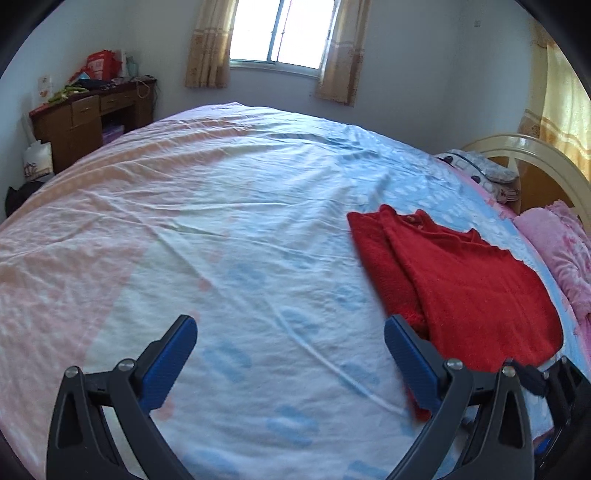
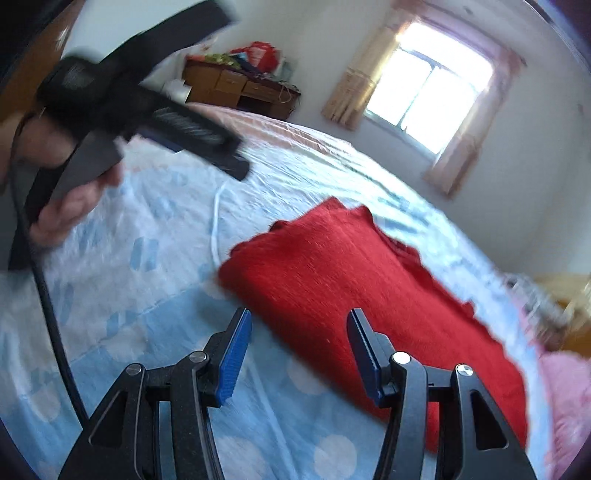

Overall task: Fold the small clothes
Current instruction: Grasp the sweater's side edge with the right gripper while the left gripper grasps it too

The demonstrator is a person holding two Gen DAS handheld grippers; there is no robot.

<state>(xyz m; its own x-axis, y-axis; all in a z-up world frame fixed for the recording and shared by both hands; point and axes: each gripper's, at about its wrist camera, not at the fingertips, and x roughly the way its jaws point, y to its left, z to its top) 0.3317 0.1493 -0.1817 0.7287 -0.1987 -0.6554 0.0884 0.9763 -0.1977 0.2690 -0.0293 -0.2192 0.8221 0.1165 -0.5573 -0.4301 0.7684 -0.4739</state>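
Note:
A red knitted garment (image 1: 461,284) lies folded on the bed, toward the right side in the left wrist view. My left gripper (image 1: 290,326) hangs above the sheet to its left, jaws wide apart with nothing between them; its right finger (image 1: 410,362) overlaps the garment's near edge in the picture. In the right wrist view the same red garment (image 2: 354,280) fills the middle. My right gripper (image 2: 299,321) hovers over its near edge, jaws apart and holding nothing. The other gripper and a hand (image 2: 70,210) appear blurred at upper left.
The bed (image 1: 221,221) has a pale blue and pink sheet. A pink blanket (image 1: 557,251) and a pillow lie by the headboard (image 1: 532,155) at right. A wooden desk (image 1: 92,114) with clutter stands at the far wall by a curtained window (image 1: 280,33).

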